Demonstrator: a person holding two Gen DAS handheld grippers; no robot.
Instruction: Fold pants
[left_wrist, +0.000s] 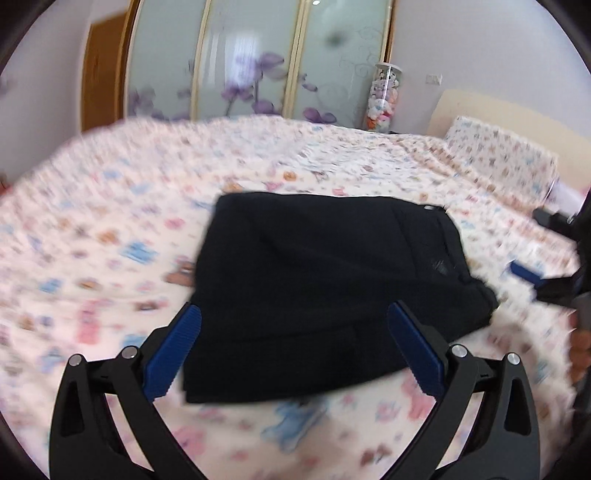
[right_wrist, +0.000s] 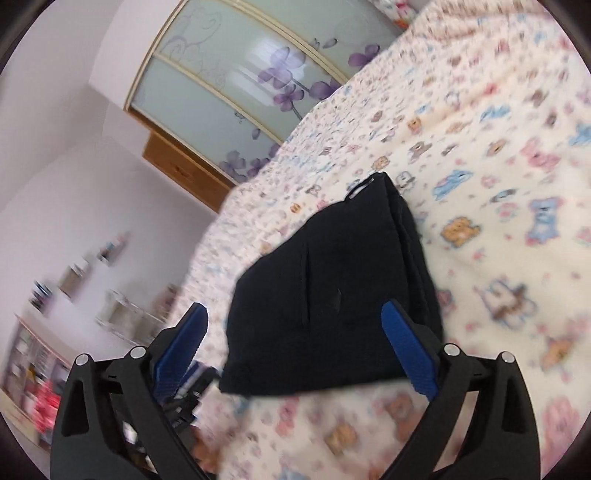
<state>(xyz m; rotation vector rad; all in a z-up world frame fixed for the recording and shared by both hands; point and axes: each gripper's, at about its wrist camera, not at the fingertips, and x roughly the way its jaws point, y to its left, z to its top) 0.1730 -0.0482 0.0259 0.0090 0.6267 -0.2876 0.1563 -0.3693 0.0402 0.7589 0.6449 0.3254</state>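
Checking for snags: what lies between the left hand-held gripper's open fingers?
The folded black pants on the bed sheet, seen in the left wrist view; the left hand-held gripper holds nothing.

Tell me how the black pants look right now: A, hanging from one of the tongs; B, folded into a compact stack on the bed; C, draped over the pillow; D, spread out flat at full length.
B: the pants lie as a layered rectangular stack on the patterned bedspread, with both sets of tongs open and holding nothing.
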